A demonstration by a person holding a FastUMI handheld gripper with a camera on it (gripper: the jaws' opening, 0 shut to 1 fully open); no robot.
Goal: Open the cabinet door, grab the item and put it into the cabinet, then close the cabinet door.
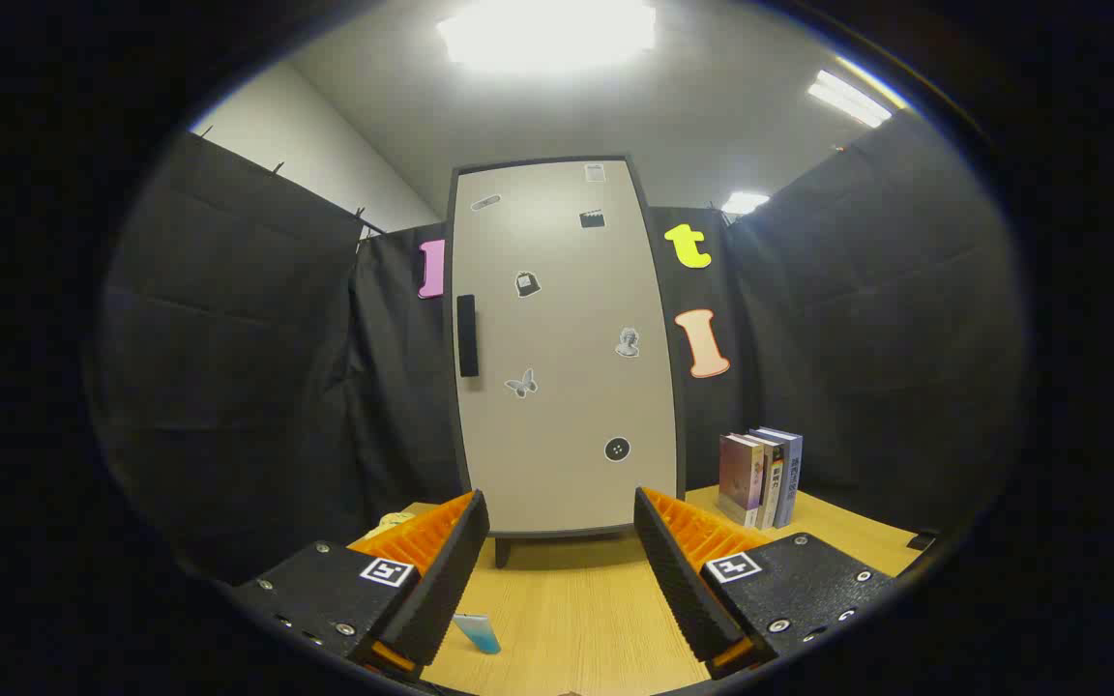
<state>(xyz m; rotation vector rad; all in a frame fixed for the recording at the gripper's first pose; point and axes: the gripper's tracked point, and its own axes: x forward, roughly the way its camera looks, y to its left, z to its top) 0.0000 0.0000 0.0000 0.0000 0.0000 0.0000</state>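
- Two fingers of the gripper (562, 512) stand apart, nothing between them.
- Tube (478, 633) lies on the table (567, 609), beside the left finger at 7 o'clock.
- Cabinet (567, 348) stands at 12 o'clock, door shut, handle (467, 335) at its left edge.
- Books (762, 476) stand upright at 2 o'clock, right of the cabinet.

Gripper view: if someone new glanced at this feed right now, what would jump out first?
The tall pale cabinet beyond the fingers, its door shut, dotted with small stickers, with a dark handle on its left edge. The gripper is open and holds nothing. A few books stand upright on the wooden table right of the cabinet, and a small blue item lies by the left finger.
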